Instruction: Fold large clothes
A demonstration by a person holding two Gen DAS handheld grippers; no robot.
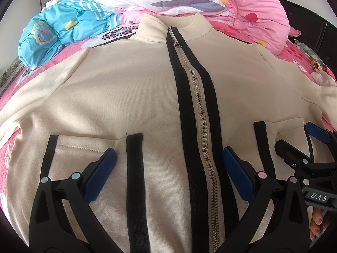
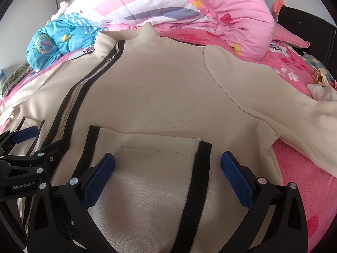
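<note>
Cream jacket [image 1: 130, 97] lies flat on the bed [image 2: 299, 168], soft and limp; both tools, left [image 1: 168, 158] and right [image 2: 167, 164], gape empty; seize hem corners.

Each claw has black plastic arms with round silver rivets and blue textured pads [image 1: 99, 175]. The left claw [image 2: 25, 145] carries white "GenRobot.AI" lettering. The right claw [image 1: 311, 145] shows "DAS".

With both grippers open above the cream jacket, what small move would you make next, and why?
Probably lower the right gripper and close it on the jacket near its right side, to start folding that side with the sleeve inward. The jacket lies flat, zipped and front up on the bed, with both sleeves spread. The left gripper is open too, holding nothing.
</note>
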